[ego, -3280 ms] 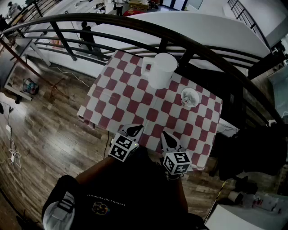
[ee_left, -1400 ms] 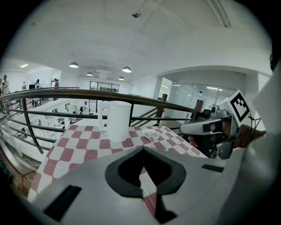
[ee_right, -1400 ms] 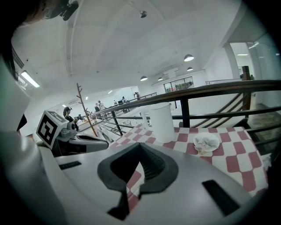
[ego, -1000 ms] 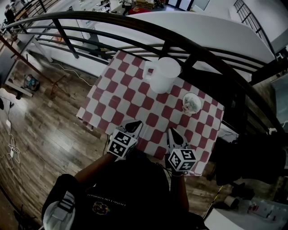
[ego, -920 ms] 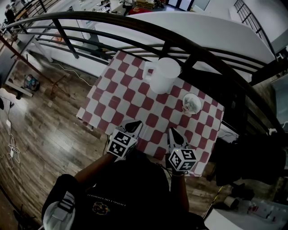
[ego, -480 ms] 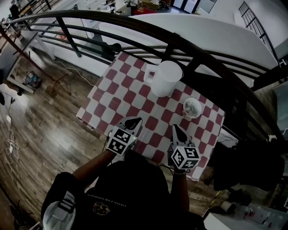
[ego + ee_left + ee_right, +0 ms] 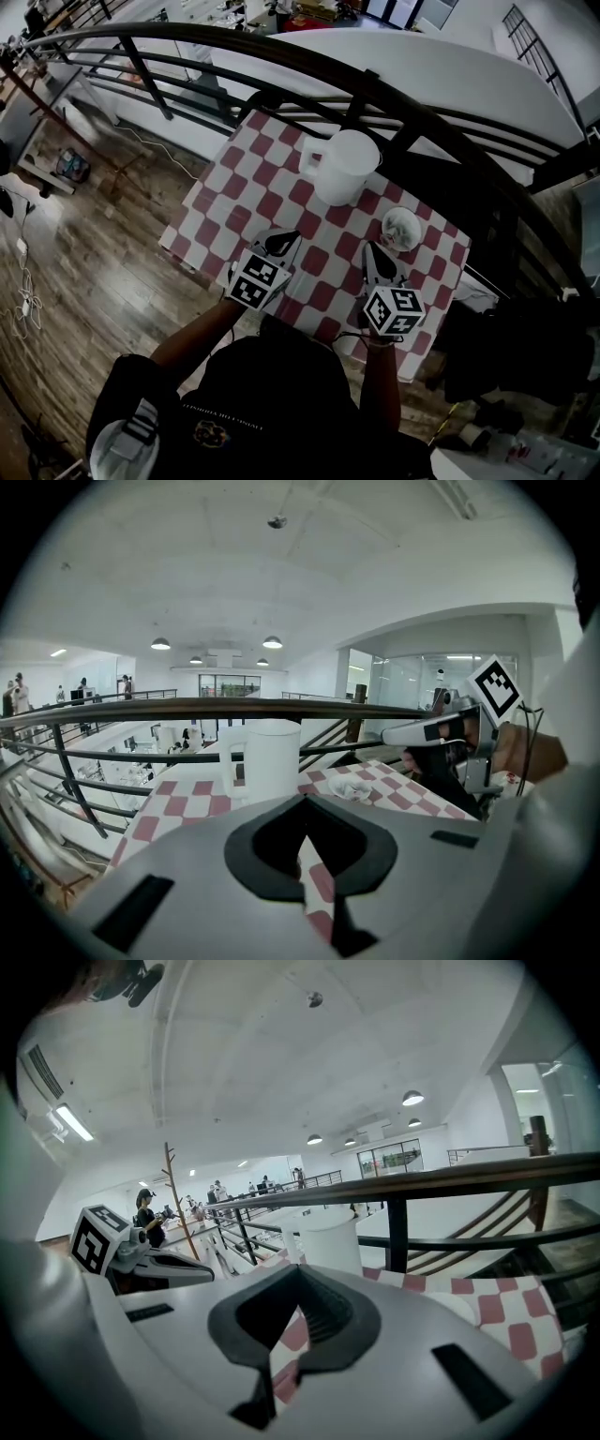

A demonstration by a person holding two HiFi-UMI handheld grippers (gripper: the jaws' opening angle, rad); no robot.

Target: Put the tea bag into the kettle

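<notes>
A white kettle (image 7: 347, 167) with its handle to the left stands at the far side of the red-and-white checked table (image 7: 246, 192). The kettle also shows in the left gripper view (image 7: 270, 757) and the right gripper view (image 7: 328, 1241). To its right a crumpled white tea bag lies in a small white dish (image 7: 401, 228), also seen in the left gripper view (image 7: 352, 787). My left gripper (image 7: 279, 246) hovers over the table's near edge, jaws shut and empty (image 7: 302, 803). My right gripper (image 7: 375, 258) is just short of the dish, also shut on nothing (image 7: 298, 1274).
A curved black railing (image 7: 394, 103) runs close behind the table and the kettle. Wooden floor (image 7: 84, 253) lies to the left. Dark objects (image 7: 506, 328) stand off the table's right edge.
Both grippers have moved forward over the table's near edge, the right one closer to the dish. Their jaws stayed shut.
</notes>
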